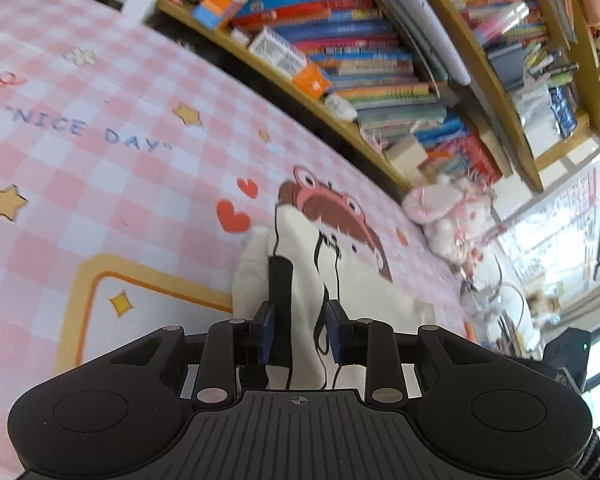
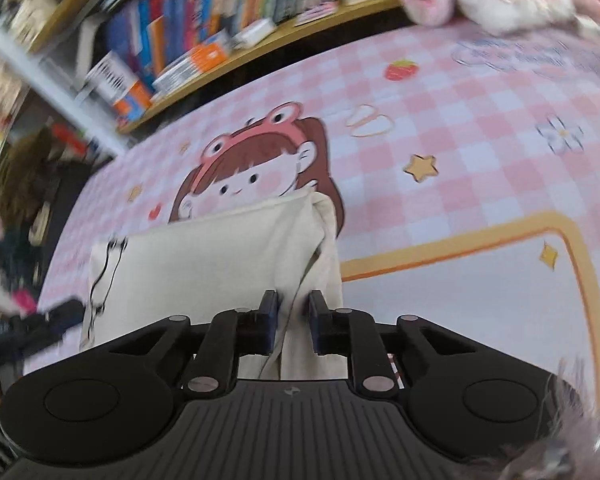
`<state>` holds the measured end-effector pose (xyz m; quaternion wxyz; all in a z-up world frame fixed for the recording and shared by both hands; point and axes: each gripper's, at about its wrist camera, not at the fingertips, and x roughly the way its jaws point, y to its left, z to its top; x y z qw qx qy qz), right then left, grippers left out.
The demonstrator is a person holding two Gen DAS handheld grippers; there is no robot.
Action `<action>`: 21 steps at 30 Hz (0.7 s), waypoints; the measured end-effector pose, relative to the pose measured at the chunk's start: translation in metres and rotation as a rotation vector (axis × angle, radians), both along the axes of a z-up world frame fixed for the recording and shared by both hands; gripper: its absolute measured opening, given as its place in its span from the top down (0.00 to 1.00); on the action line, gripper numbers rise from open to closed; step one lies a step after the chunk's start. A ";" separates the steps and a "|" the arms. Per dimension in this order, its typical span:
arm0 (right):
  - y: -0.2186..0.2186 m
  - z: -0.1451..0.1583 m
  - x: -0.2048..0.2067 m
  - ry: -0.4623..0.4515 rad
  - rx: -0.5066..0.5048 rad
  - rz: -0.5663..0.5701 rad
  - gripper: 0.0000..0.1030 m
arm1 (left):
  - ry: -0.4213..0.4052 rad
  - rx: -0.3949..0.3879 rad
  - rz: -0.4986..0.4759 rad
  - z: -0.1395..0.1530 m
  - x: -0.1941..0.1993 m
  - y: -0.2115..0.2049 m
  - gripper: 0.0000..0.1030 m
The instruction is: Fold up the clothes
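I see one cream fabric garment with black line print [image 2: 204,264] on the pink checked cartoon sheet [image 2: 480,128]. My two claws both clamp it: left gripper [image 1: 300,332], right gripper [image 2: 293,320].

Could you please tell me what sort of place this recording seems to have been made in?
Probably a child's bedroom or study at home. Crowded wooden bookshelves run along one side, a pink checked cartoon cover lies over the work surface, and pink plush toys sit at its far edge.
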<state>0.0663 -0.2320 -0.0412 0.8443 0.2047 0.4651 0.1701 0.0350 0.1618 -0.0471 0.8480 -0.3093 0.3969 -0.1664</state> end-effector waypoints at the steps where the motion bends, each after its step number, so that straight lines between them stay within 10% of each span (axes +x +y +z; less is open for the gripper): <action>1: 0.000 -0.001 -0.002 -0.002 0.004 -0.015 0.85 | 0.006 0.006 -0.011 -0.002 0.003 -0.002 0.74; 4: -0.002 -0.003 -0.005 -0.001 0.014 -0.052 0.85 | -0.014 0.010 -0.007 0.003 0.000 -0.006 0.97; 7: -0.001 -0.003 -0.006 0.003 0.011 -0.079 0.85 | -0.132 -0.035 0.013 0.029 -0.019 -0.006 0.97; 10: 0.003 -0.002 -0.007 0.000 0.000 -0.090 0.85 | -0.066 -0.018 0.039 0.014 -0.013 0.000 0.97; 21: 0.005 0.002 -0.010 -0.008 -0.016 -0.093 0.77 | -0.004 -0.060 0.003 -0.006 0.008 0.010 0.68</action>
